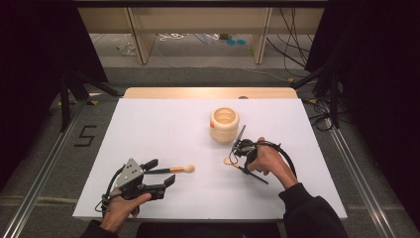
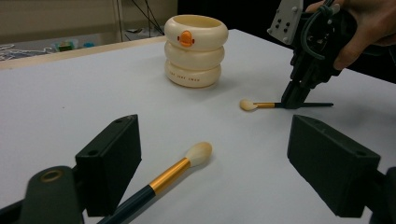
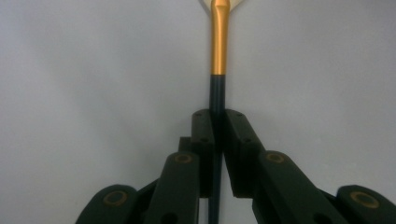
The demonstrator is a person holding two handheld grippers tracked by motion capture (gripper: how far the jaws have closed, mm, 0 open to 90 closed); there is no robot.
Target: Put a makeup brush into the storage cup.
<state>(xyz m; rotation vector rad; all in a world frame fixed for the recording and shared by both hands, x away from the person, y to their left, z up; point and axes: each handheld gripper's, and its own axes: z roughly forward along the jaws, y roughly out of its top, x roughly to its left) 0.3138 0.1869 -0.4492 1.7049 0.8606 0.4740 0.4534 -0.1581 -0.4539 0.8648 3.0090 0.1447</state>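
Note:
A dark-handled makeup brush (image 1: 182, 169) with a gold ferrule and pale tip lies on the white table (image 1: 163, 129). Its handle runs between the jaws of my left gripper (image 1: 161, 172), which stand wide open around the brush (image 2: 180, 168) without touching it. My left gripper (image 2: 215, 130) rests low at the table's front left. A second, similar brush (image 3: 218, 51) lies flat right of centre, and my right gripper (image 3: 218, 116) is shut on its dark handle. The right gripper (image 1: 241, 151) points down at that brush (image 1: 229, 160). The left gripper view also shows the right gripper (image 2: 296, 98) on the second brush (image 2: 257, 105).
A cream holder (image 1: 224, 124) shaped like stacked rings, with an orange duck face (image 2: 186, 38), stands upright behind the right gripper. Beyond the table's far edge are wooden furniture legs and cables on the floor. Dark curtains hang on both sides.

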